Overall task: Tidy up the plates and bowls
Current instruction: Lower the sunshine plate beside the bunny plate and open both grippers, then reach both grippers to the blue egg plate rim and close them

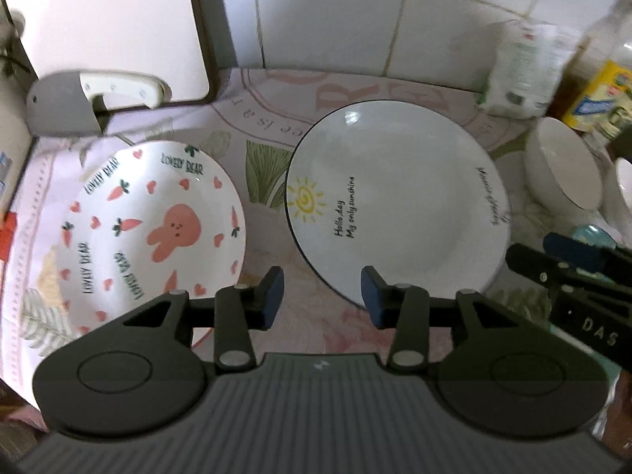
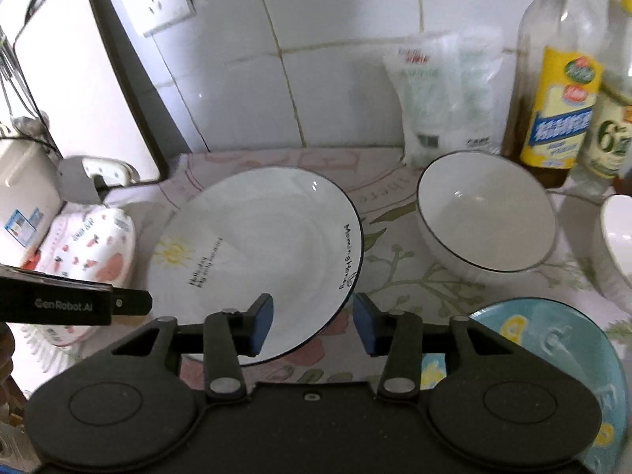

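Note:
A white plate with a sun drawing (image 1: 399, 201) lies on the cloth in the middle; it also shows in the right wrist view (image 2: 256, 252). A bunny plate (image 1: 154, 233) lies to its left, seen at the left edge in the right wrist view (image 2: 94, 245). A white bowl with a dark rim (image 2: 486, 213) stands to the right, with another white bowl (image 2: 616, 237) beyond it. A blue plate (image 2: 553, 355) lies at the near right. My left gripper (image 1: 322, 296) is open and empty, between the two plates' near rims. My right gripper (image 2: 312, 322) is open over the sun plate's near rim.
A white cutting board (image 1: 106, 27) leans on the tiled wall at the left, a knife holder (image 1: 91, 98) before it. A white bag (image 2: 446, 94) and oil bottles (image 2: 557, 79) stand at the back right. A floral cloth (image 1: 268, 150) covers the counter.

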Tool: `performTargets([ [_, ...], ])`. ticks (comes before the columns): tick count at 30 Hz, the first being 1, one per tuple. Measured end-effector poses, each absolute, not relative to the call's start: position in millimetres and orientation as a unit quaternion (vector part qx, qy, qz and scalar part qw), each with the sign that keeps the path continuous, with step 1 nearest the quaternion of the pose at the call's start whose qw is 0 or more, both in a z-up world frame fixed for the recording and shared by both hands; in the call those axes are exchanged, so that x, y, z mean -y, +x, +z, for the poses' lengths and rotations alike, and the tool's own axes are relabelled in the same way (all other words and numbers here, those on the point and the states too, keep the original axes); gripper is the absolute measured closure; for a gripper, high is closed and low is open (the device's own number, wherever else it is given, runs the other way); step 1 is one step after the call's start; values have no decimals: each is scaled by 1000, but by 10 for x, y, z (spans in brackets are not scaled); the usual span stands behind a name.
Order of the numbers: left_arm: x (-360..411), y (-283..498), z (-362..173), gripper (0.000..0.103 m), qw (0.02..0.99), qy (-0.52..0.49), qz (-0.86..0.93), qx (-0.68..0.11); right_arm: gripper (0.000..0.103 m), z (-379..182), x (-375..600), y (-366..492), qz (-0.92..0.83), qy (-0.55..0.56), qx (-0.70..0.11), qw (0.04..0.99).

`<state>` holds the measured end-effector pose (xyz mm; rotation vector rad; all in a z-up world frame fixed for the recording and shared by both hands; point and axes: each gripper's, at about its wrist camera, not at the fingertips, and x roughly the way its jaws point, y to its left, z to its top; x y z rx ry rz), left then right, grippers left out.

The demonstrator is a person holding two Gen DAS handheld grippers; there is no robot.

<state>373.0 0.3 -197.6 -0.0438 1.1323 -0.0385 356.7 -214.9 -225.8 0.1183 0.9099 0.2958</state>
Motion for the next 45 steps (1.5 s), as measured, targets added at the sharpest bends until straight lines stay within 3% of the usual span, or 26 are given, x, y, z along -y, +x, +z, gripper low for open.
performTargets([
  [3,-14,3593,-1807,55,841,-5,-28,-541,50,-2038,2153,3369,135,63,-432,890],
  [6,-36,3422,-1617,50,840,0,-43,-540,38,-1864,2165,3180,131,69,-426,893],
  [14,-62,3000,-1110,36,846,47,-60,-528,37,-1490,2108,2632,130,44,-400,906],
  [22,117,2536,-724,31,845,91,-94,-519,37,-1123,2271,2083,101,45,-364,925],
  [34,671,2104,-554,28,825,119,-189,-519,31,-886,2740,1376,42,40,-349,935],
  [36,794,2070,-560,22,825,119,-205,-514,31,-900,2827,1302,34,44,-350,935],
  [45,1334,2119,-744,20,815,116,-231,-519,31,-1165,3327,1084,1,101,-330,939],
])
